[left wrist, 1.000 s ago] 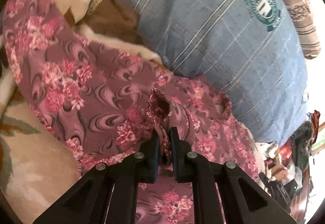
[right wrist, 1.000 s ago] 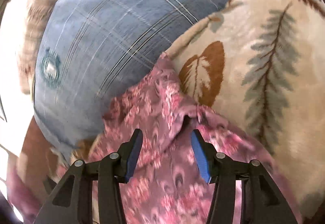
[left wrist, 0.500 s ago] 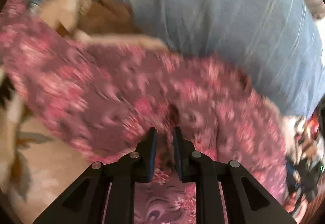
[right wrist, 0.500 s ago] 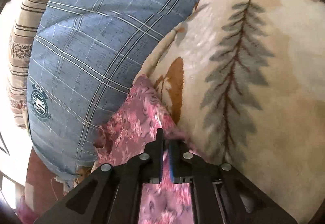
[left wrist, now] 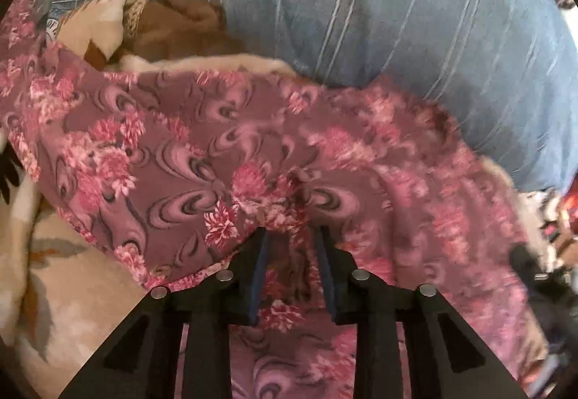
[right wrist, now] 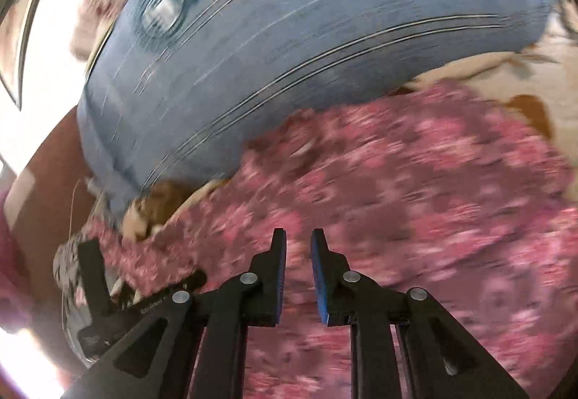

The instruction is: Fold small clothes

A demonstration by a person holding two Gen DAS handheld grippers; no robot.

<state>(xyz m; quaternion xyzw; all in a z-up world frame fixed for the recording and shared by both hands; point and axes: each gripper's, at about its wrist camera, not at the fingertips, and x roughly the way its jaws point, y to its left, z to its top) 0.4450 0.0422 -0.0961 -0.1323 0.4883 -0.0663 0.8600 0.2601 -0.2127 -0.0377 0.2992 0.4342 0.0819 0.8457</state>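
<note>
While jaws part, left hand-held gripper (left wrist: 292,236) straddles floral garment (left wrist: 202,153) | right hand-held gripper (right wrist: 298,236) parting, nothing pinched

blue plaid pillow (left wrist: 415,37) | cream leaf-print blanket (left wrist: 72,308) under it, beside

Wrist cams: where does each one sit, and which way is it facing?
Left wrist: on the left gripper, angled down along its opening fingers at the floral garment between them; blue pillow behind.
Right wrist: on the right gripper, angled down, fingers opening over the blurred garment; the other gripper's black frame shows lower left.
Shared: garment, pillow, leaf-print blanket.
</note>
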